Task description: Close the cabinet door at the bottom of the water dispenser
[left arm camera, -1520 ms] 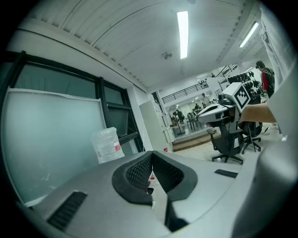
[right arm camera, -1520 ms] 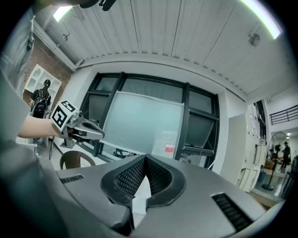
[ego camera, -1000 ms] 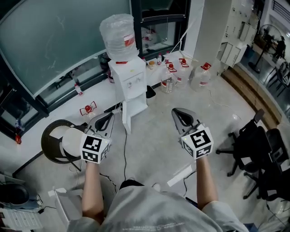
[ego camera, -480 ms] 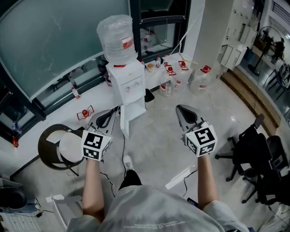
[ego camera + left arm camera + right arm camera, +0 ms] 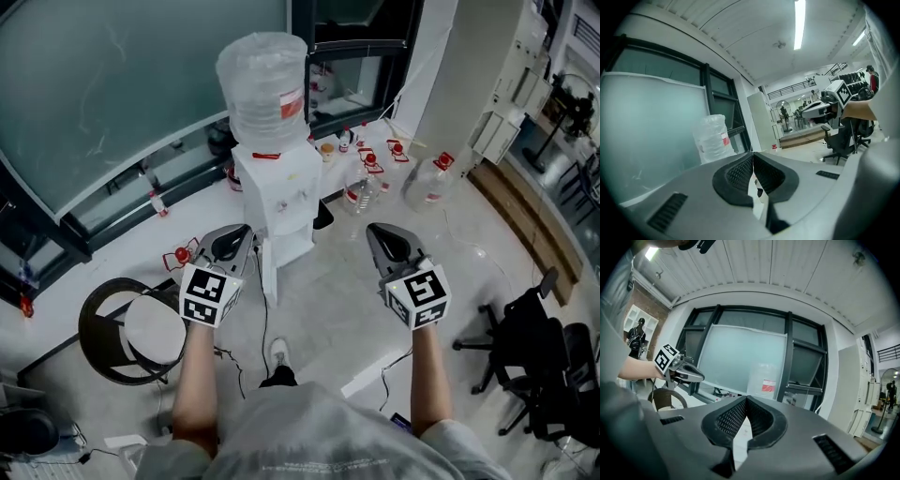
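Note:
The white water dispenser [image 5: 277, 183] stands by the window with a clear bottle [image 5: 263, 82] on top. Its bottom cabinet door [image 5: 269, 269] is swung open toward me, seen edge-on. My left gripper [image 5: 244, 232] is shut and empty, its tip just left of the open door; whether it touches the door I cannot tell. My right gripper [image 5: 376, 232] is shut and empty, held off to the dispenser's right. The left gripper view has shut jaws [image 5: 752, 155] with the bottle [image 5: 712, 138] beyond. The right gripper view has shut jaws [image 5: 746, 398] and the bottle [image 5: 765, 380] ahead.
A round wicker chair [image 5: 101, 323] with a white cushion stands at the left. Several plastic bottles [image 5: 373, 173] and a large jug [image 5: 427, 184] sit on the floor right of the dispenser. Black office chairs [image 5: 548, 370] are at the right. A cable [image 5: 263, 314] runs across the floor.
Both grippers have moved forward toward the dispenser, which now appears nearer and larger. The left gripper's tip has come up beside the open door. Both stay shut.

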Available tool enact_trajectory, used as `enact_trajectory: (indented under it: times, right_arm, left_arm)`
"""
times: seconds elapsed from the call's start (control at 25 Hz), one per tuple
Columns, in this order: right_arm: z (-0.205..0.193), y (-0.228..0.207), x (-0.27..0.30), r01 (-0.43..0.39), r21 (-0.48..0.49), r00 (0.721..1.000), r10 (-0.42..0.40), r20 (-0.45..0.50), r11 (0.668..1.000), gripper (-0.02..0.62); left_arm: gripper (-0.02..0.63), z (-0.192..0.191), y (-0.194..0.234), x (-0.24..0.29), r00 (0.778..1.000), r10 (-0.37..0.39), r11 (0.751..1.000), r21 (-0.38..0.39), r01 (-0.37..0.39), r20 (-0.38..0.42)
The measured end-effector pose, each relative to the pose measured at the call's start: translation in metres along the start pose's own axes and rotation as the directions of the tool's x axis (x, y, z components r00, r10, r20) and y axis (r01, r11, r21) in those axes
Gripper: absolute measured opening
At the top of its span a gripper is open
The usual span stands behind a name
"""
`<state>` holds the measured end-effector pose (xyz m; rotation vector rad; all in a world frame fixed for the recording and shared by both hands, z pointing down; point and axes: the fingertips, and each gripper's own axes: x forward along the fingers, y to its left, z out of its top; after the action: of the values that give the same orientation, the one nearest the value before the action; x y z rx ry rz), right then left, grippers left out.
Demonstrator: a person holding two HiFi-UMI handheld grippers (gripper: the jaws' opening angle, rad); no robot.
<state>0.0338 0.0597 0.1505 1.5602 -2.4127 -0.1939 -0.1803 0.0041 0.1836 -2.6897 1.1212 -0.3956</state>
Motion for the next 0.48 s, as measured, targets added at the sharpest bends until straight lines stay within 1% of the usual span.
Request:
enact_trajectory:
  times: [0.16,0.28,0.48]
  right_arm:
    - [0.004,-0.004,0.063,-0.003,0.040,1.000,0.004,-0.007,0.999,0.028]
    - [0.001,-0.001,0.106,-0.027,0.053,0.999,0.028,-0.018,0.998,0.028]
    - [-0.020,0.013,0.154,-0.052,0.099,0.995,0.060,-0.078,0.994,0.028]
  left_arm:
    - [0.020,-0.018,0.049,0.033,1.000,-0.018,1.000,-0.010,0.018,-0.008]
    - [0.020,-0.033,0.079,0.055,0.999,-0.039,0.999,-0.021,0.039,-0.016]
    - [0.019,-0.067,0.111,0.079,0.996,-0.075,0.995,-0.067,0.071,-0.052]
